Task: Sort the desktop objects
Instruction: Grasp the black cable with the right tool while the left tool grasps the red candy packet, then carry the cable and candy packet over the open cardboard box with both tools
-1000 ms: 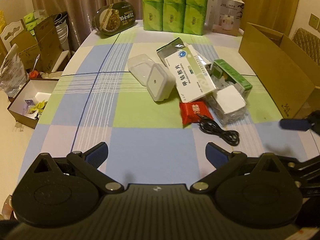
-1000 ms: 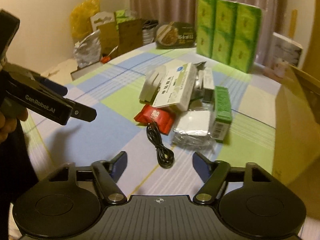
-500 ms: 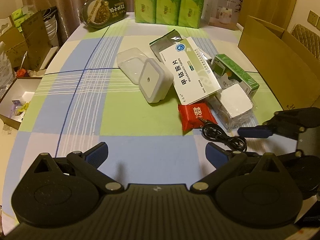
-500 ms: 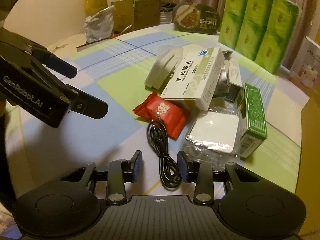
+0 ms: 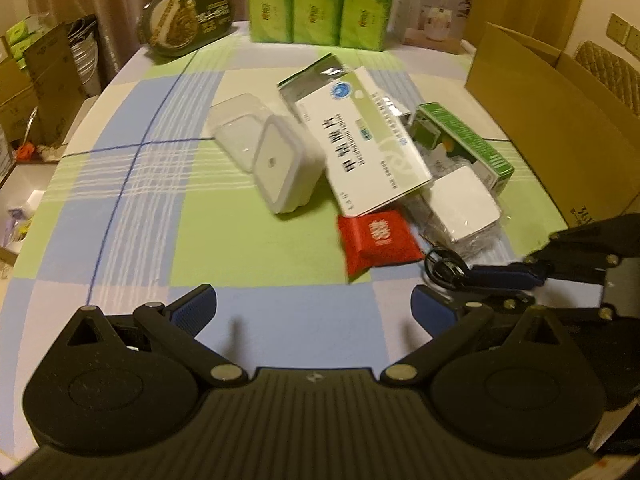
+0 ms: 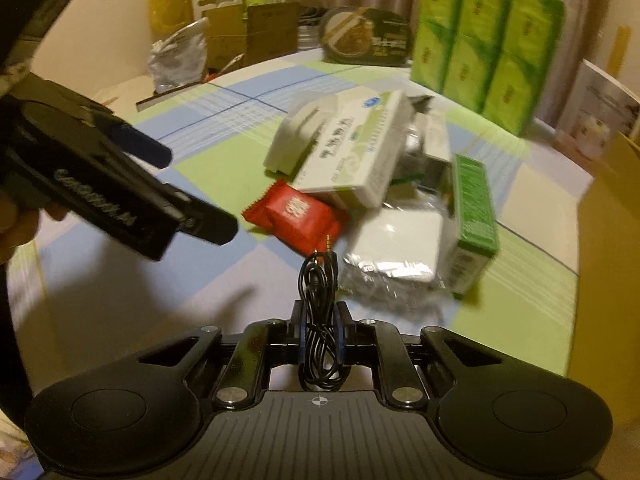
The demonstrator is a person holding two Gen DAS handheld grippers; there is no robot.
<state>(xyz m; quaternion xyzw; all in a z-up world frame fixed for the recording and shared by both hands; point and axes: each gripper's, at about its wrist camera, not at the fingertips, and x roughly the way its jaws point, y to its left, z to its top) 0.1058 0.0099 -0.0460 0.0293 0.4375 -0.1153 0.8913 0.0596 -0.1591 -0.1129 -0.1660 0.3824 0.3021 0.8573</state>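
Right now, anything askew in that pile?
Yes. The white medicine box lies tilted across the items under it, not flat. The square white case leans on its clear lid.

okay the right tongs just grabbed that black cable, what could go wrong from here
The right tongs pinch the coiled black audio cable only partway along its bundle, so loose loops could slip out or unravel when lifted. Its plug tip sits against the red foil snack packet, which might get dragged along. The open left tongs hover close by and could collide.

Dim warm indoor light, motion blur, soft shadows, fisheye-bent edges
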